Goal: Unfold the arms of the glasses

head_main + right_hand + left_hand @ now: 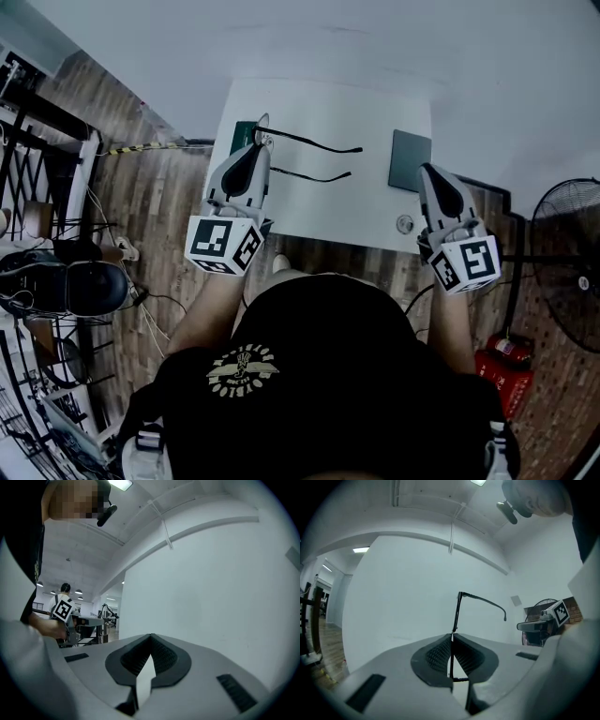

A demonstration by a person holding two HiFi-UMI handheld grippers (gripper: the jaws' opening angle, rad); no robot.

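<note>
The thin black glasses are held above the white table, with both arms standing out to the right. My left gripper is shut on their front frame at the left end. In the left gripper view the frame runs upright between the pads, and one arm bends off to the right above the jaws. My right gripper is off to the right, apart from the glasses, shut with nothing in it. In its own view the right gripper has its jaws closed against a bare white wall.
A dark square pad and a small round item lie at the table's right end, and a green object at its left. A standing fan and a red extinguisher are on the floor at right. Chairs and cables crowd the left.
</note>
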